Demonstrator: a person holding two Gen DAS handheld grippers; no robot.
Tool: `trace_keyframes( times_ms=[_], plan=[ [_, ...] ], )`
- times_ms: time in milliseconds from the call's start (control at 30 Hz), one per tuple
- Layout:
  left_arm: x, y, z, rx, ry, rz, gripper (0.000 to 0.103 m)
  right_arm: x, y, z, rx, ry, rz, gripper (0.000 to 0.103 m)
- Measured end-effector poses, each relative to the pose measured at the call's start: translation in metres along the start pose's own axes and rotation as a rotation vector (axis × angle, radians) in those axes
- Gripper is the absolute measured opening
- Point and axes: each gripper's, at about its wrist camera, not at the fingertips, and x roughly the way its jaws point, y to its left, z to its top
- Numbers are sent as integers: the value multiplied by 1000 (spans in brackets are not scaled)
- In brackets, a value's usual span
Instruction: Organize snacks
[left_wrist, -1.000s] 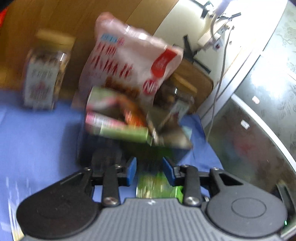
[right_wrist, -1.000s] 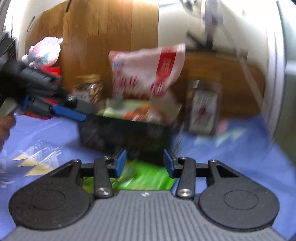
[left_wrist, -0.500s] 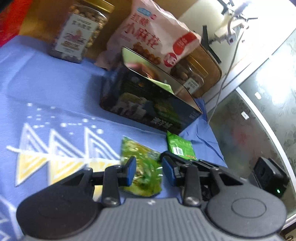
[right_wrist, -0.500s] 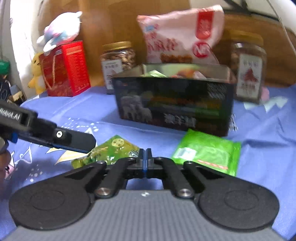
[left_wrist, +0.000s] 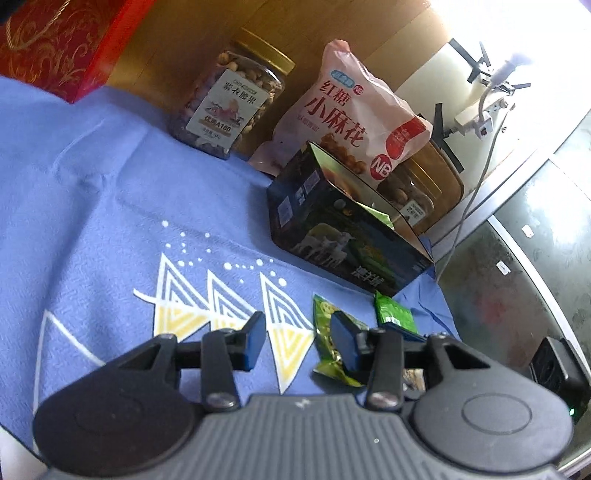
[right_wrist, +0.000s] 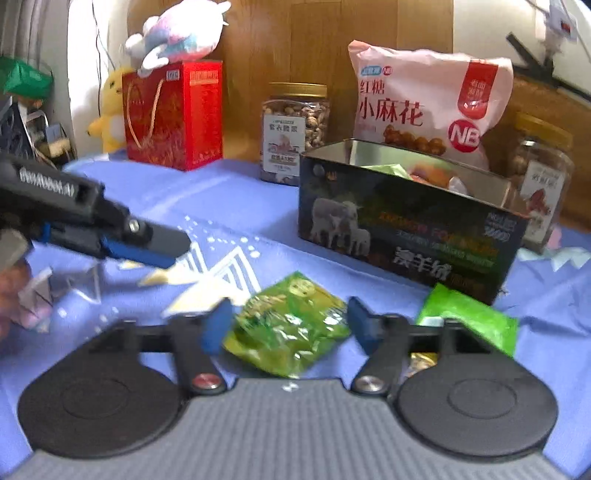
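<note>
A dark tin box (right_wrist: 406, 236) with sheep on its side stands open on the blue cloth and holds several snack packets; it also shows in the left wrist view (left_wrist: 343, 240). A yellow-green snack packet (right_wrist: 288, 325) lies on the cloth between the open fingers of my right gripper (right_wrist: 286, 325). A bright green packet (right_wrist: 469, 314) lies to its right, in front of the box. My left gripper (left_wrist: 299, 339) is open and empty, just left of the yellow-green packet (left_wrist: 325, 332). The left gripper (right_wrist: 147, 247) also shows at the left of the right wrist view.
Behind the box stand a pink snack bag (right_wrist: 424, 110), a nut jar (right_wrist: 295, 133), a second jar (right_wrist: 539, 177) at the right, and a red gift box (right_wrist: 173, 114) with plush toys (right_wrist: 177, 33). A wooden panel backs them. The cloth's edge is at the right (left_wrist: 436, 302).
My right gripper was shut half a second ago and is now open around the yellow-green packet. My left gripper has shifted left, off that packet, and opened wider.
</note>
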Motion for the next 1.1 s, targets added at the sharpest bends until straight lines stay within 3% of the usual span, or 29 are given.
trace_keyframes(
  times_ms=[67,200,400,467,500,567,600,667,767,800,833,900,1033,1100],
  plan=[
    [3,0,-2,9,1,1,44,3,3,-3,-35,23,-17,76],
    [4,-1,-5,31,2,2,44,10,-5,-5,24,32,13,75],
    [4,2,-5,39,-11,11,49,8,-8,-3,90,18,71,51],
    [4,4,-5,37,-16,14,49,5,-1,-2,61,7,50,43],
    [4,4,-4,36,-18,13,49,3,3,-2,39,-4,52,30],
    [3,5,-4,35,-23,10,49,0,15,-2,-16,-18,27,21],
    [2,5,-4,36,-25,9,49,-1,20,-3,-53,-25,18,9],
    [2,5,-5,35,-27,11,49,-1,31,-5,-127,-36,-28,6],
    [2,5,-5,36,-29,13,51,-2,26,-5,-114,-37,-30,8],
    [1,5,-5,36,-30,12,51,-3,23,-4,-99,-31,-28,17],
    [1,6,-5,35,-30,12,51,-5,20,-4,-91,-17,-25,39],
    [1,6,-5,35,-29,9,51,-10,17,-6,-81,-11,-29,71],
    [3,5,-6,42,-24,9,55,-7,9,-17,-43,30,-12,79],
    [3,4,-6,46,-22,9,55,-3,-6,-18,60,48,27,78]
  ],
)
